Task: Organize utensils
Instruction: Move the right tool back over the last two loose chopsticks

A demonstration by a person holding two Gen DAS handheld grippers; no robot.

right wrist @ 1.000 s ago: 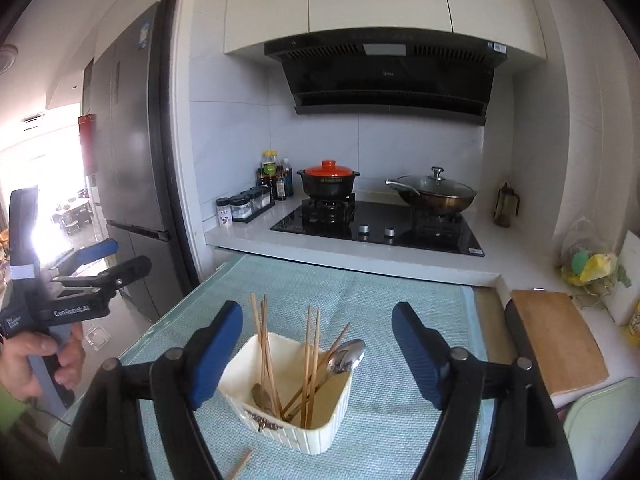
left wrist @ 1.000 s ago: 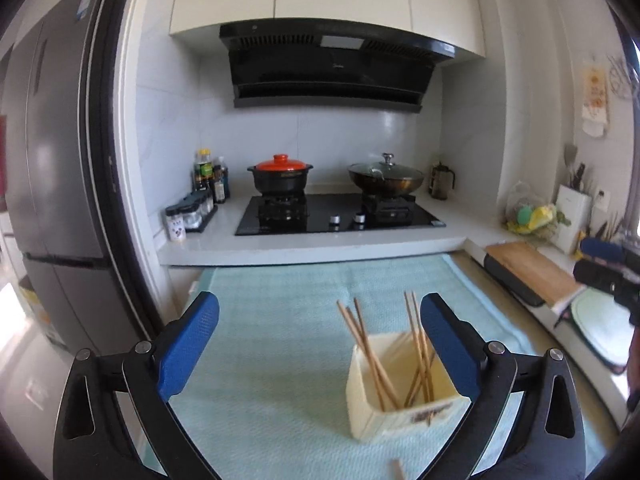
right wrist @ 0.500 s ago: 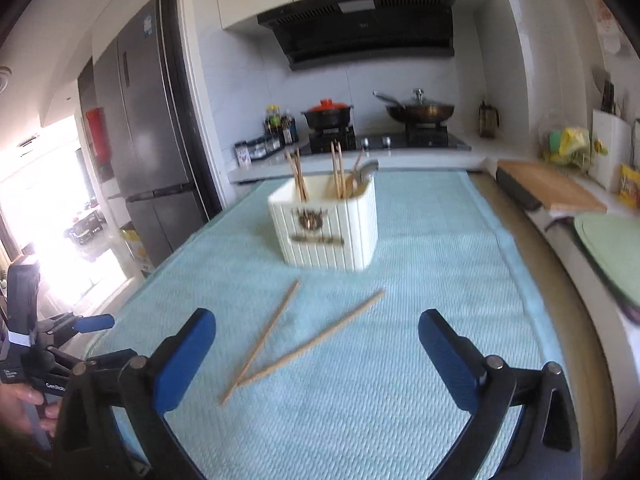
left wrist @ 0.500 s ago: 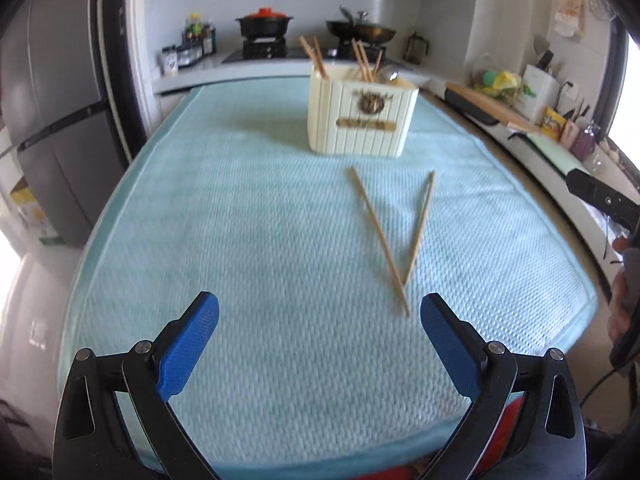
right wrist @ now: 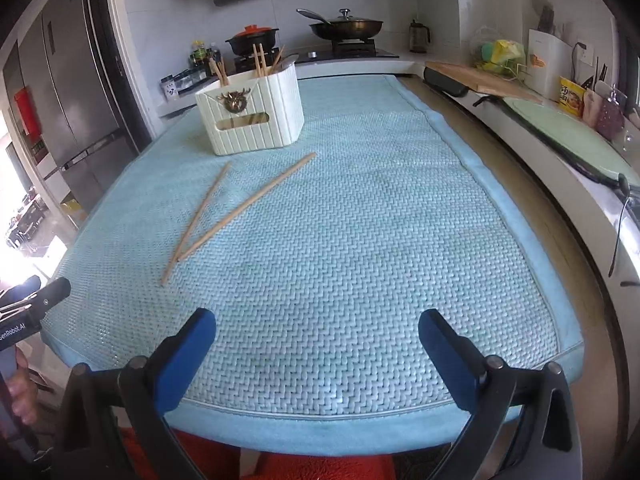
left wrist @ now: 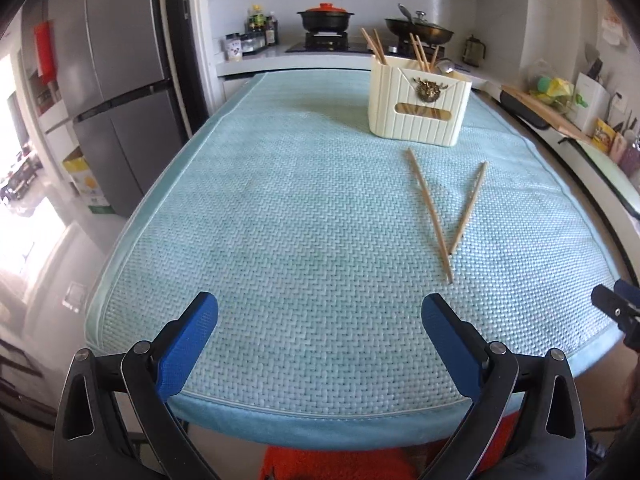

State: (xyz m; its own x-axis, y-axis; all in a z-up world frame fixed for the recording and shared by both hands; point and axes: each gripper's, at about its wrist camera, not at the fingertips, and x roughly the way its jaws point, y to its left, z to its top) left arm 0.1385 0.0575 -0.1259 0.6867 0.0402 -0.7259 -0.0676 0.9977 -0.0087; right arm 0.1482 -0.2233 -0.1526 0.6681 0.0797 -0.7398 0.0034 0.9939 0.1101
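Observation:
Two wooden chopsticks lie loose in a V on the light-blue woven mat. Behind them stands a cream ribbed utensil holder with several chopsticks and a metal spoon upright inside. My left gripper hovers open over the mat's near edge, left of the loose chopsticks, with nothing between its blue pads. My right gripper is also open and empty, near the front edge, right of the chopsticks. Each gripper's tip shows at the other view's side edge.
A stove with an orange-lidded pot and a lidded wok sits at the back. Spice jars stand to its left. A grey fridge is at far left. A cutting board and a counter with packets run along the right.
Both grippers came down and pulled back from above the holder to the mat's near edge. The holder now stands far off and the two loose chopsticks have come into view.

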